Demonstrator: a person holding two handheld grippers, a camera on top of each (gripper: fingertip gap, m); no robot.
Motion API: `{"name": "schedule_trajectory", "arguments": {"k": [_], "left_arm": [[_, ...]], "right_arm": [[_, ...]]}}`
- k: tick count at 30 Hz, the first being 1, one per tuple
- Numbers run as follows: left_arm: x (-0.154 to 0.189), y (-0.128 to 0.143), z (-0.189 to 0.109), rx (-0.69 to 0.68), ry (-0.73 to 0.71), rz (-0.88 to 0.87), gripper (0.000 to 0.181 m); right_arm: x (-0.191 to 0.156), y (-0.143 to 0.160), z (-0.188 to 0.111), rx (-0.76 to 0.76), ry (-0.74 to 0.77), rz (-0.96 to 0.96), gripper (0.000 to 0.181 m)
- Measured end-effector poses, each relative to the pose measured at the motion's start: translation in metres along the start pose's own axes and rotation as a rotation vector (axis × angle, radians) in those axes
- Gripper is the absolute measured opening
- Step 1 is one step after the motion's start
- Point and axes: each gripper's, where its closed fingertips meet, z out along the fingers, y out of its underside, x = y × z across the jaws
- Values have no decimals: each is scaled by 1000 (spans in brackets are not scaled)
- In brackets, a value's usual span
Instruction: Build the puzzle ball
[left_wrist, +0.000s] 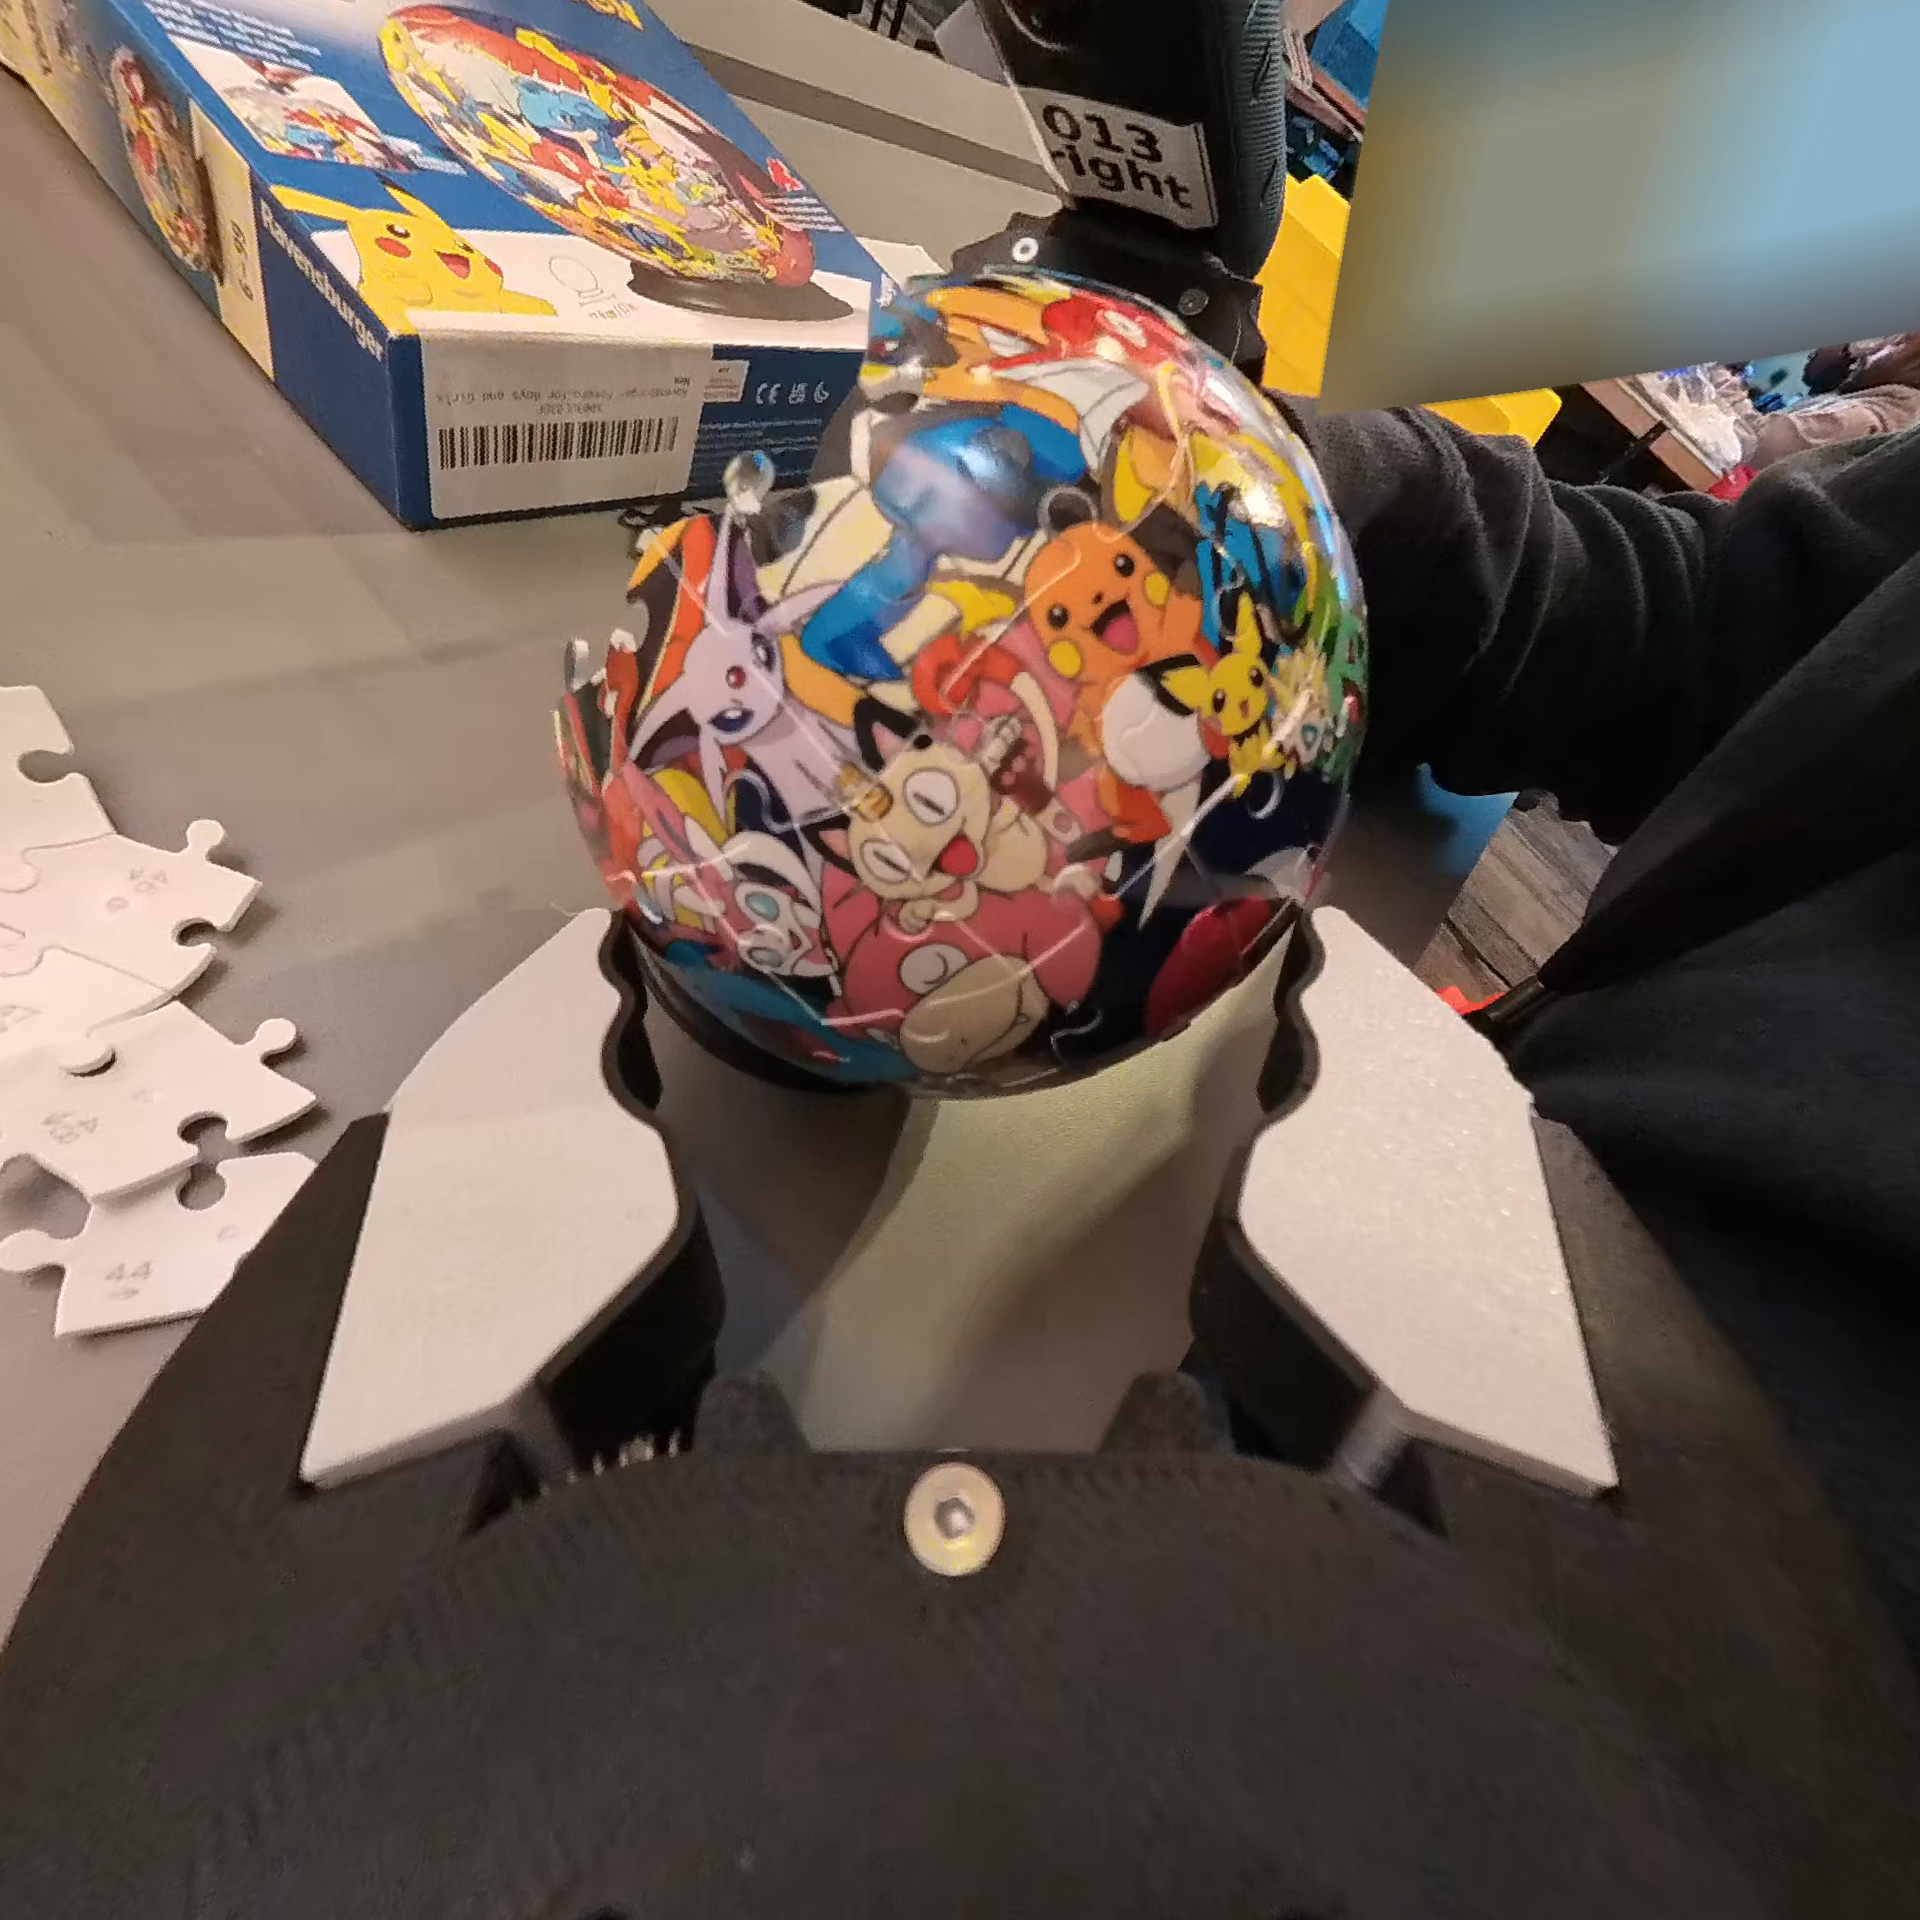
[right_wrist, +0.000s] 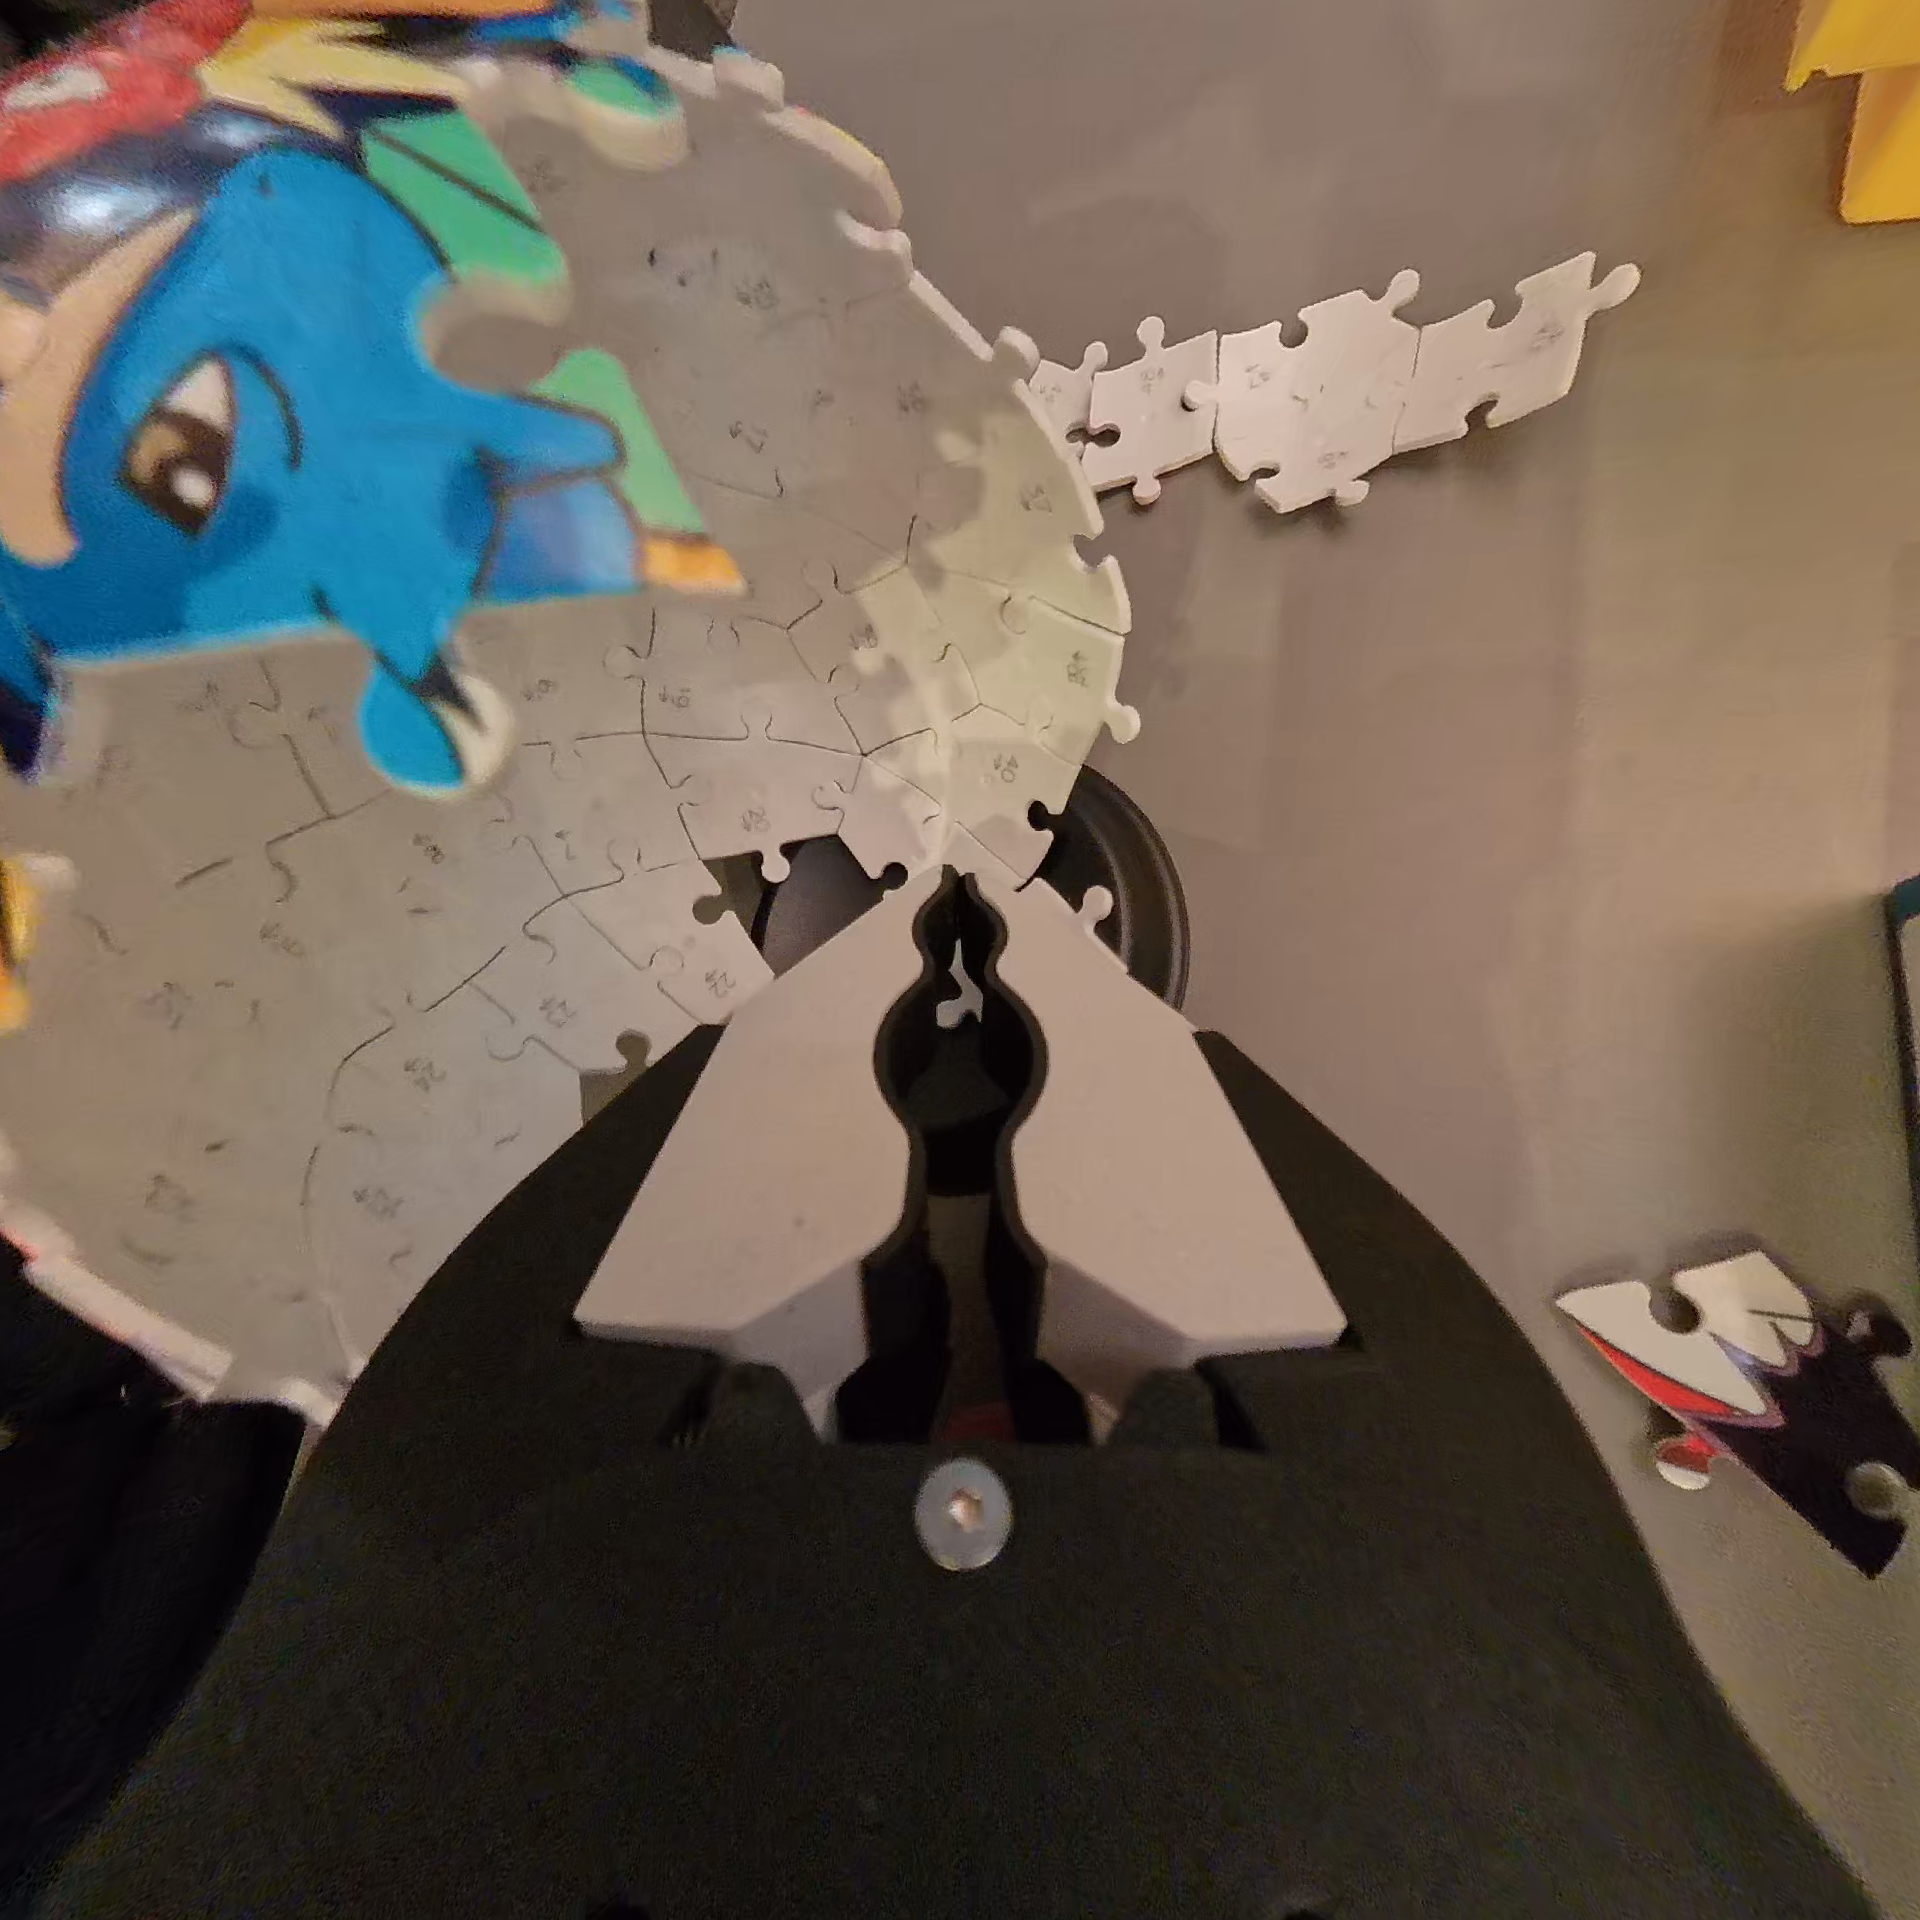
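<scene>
The puzzle ball (left_wrist: 987, 675) is a colourful cartoon shell, partly built, with an open jagged edge at the upper left. My left gripper (left_wrist: 961, 935) is open wide, its fingertips (left_wrist: 582, 956) flanking the ball's lower part; I cannot tell whether they press on it. In the right wrist view I see the ball's white numbered inside (right_wrist: 727, 520). My right gripper (right_wrist: 961, 888) is shut on the shell's rim, with a white tab showing between its fingers. Its black body (left_wrist: 1132, 260) shows behind the ball in the left wrist view.
The blue puzzle box (left_wrist: 468, 260) lies at the back left on the grey table (left_wrist: 312, 623). Several joined pieces lie white side up (left_wrist: 135, 1039), also seen in the right wrist view (right_wrist: 1320, 405). A loose coloured piece (right_wrist: 1766, 1382) and a black round stand (right_wrist: 1132, 894) are nearby. A black sleeve (left_wrist: 1610, 623) is at the right. Left tips to right tips: about 6 cm.
</scene>
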Motion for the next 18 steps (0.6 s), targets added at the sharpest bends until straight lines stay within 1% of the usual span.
{"name": "schedule_trajectory", "arguments": {"k": [3,9,18], "left_arm": [[-2,-1,-1,8,-7,0,113],[-1,-1,-2,27,-12,3,111],[1,-2,-3,55,-15,4,109]], "right_arm": [[1,0,0,5,14,-7,0],[1,0,0,5,-7,-14,0],[5,1,-4,19,-9,26,0]]}}
